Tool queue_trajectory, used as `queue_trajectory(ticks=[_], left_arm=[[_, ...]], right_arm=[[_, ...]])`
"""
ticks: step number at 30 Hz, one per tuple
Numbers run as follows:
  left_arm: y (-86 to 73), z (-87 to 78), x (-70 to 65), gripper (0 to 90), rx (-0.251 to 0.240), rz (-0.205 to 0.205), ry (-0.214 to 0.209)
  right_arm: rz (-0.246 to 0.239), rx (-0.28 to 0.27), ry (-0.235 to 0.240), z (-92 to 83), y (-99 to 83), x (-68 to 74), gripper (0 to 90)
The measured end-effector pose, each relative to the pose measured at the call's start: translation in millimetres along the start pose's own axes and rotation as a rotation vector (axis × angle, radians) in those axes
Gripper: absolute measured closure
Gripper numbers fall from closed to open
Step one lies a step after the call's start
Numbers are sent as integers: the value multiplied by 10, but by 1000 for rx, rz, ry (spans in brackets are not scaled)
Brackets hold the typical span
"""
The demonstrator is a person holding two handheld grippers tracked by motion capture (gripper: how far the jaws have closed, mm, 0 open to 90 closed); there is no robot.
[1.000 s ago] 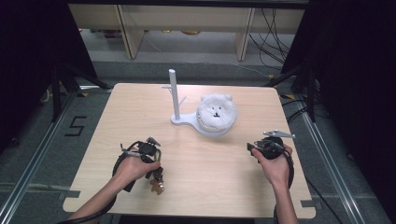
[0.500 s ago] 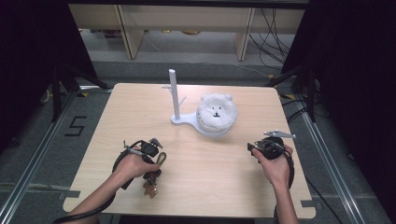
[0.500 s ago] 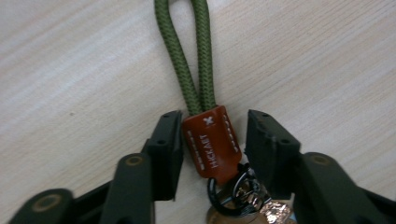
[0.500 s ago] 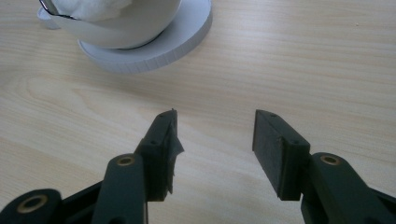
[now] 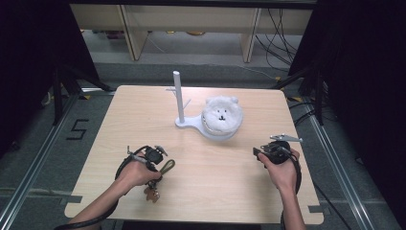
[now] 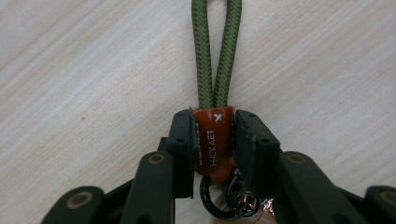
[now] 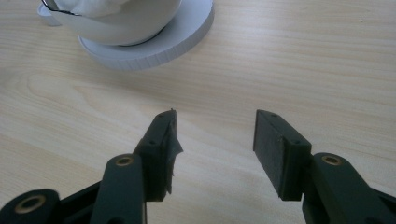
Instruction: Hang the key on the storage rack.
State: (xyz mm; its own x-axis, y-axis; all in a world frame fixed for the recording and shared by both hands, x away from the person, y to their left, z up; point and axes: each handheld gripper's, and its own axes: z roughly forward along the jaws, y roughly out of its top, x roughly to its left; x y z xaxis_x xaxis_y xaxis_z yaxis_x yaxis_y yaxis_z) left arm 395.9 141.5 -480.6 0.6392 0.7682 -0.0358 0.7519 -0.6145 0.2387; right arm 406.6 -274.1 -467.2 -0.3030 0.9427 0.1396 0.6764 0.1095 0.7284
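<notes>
A keychain lies at the table's front left: a green cord loop (image 5: pixel 167 166), an orange leather tab (image 6: pixel 214 140) and metal rings (image 6: pixel 224 200) with a small charm (image 5: pixel 152 194). My left gripper (image 6: pixel 214 126) (image 5: pixel 156 175) points down at it. Its jaws have just been closing and now press on both sides of the tab, with the cord loop (image 6: pixel 215 51) running out ahead over the wood. At the front right, my right gripper (image 7: pixel 215 140) (image 5: pixel 258 152) stands open above bare wood with nothing between its jaws.
A white stand with an upright post (image 5: pixel 178 96) stands mid-table on a round base (image 7: pixel 154 42). On that base rests a white fluffy bear-face ball (image 5: pixel 221 115) in a bowl. The wooden table (image 5: pixel 215 191) ends just behind both hands.
The left hand has shifted a little over the keychain, and the green loop now shows to the right of it. The right hand has kept still.
</notes>
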Motion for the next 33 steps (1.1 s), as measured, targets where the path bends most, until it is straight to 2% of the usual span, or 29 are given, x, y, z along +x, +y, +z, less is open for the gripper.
queue_trajectory(ticks=[2, 3, 5, 8, 9, 12, 13, 14, 15, 18, 20, 21, 22, 23, 24, 26, 27, 28, 29, 31, 33], left_arm=[[-28, -5, 16, 696, -18, 25, -9], [-38, -9, 17, 698, -24, 29, -8], [-50, -11, 20, 702, -38, 29, -18], [-63, -24, 25, 707, -45, 33, -31], [-76, -27, 18, 708, -65, 29, -38], [-87, -41, 33, 708, -86, 42, -50], [-93, -48, 30, 709, -102, 35, -50], [-100, -55, 33, 709, -118, 29, -49], [-113, -80, 46, 710, -146, 26, -52], [-132, -101, 63, 712, -172, 24, -60], [-155, -115, 72, 713, -201, 3, -79], [-180, -138, 96, 715, -227, 7, -78], [-180, -138, 96, 716, -227, 7, -78], [-203, -161, 105, 717, -272, -9, -82], [-203, -161, 105, 719, -272, -9, -82], [-226, -190, 127, 721, -311, -13, -97], [-256, -203, 146, 724, -369, -28, -110], [-256, -203, 146, 727, -369, -28, -110], [-269, -210, 153, 794, -396, -37, -114], [-309, -237, 172, 799, -464, -43, -115], [-316, -246, 175, 799, -474, -41, -117]], right_arm=[[11, -3, 5, 4, -1, 2, 506], [51, 12, 7, -10, -1, 32, 506], [34, 5, 9, -1, -3, 20, 506], [37, 10, 6, 4, -5, 26, 506], [33, -7, 10, 18, -10, 21, 506], [43, -5, 11, 19, -13, 26, 506], [3, 2, -21, -3, -6, -3, 506], [3, 2, -21, -3, -6, -3, 506], [5, 4, 4, -4, -12, -12, 506], [25, -6, 15, 10, -13, -5, 506], [13, -3, 0, -3, -9, -10, 506], [13, -4, 1, -4, -10, -9, 505], [13, -4, 1, -4, -10, -9, 505], [12, -19, 12, 14, -15, -16, 505], [12, -19, 12, 14, -15, -16, 505], [6, -17, 8, 11, -18, -25, 505], [13, -14, 3, 7, -18, -22, 503], [10, -14, 1, 4, -14, -22, 503], [10, -13, -2, 2, -13, -19, 503], [9, -16, 4, 3, -13, -15, 503], [9, -18, 5, 7, -15, -15, 503]])
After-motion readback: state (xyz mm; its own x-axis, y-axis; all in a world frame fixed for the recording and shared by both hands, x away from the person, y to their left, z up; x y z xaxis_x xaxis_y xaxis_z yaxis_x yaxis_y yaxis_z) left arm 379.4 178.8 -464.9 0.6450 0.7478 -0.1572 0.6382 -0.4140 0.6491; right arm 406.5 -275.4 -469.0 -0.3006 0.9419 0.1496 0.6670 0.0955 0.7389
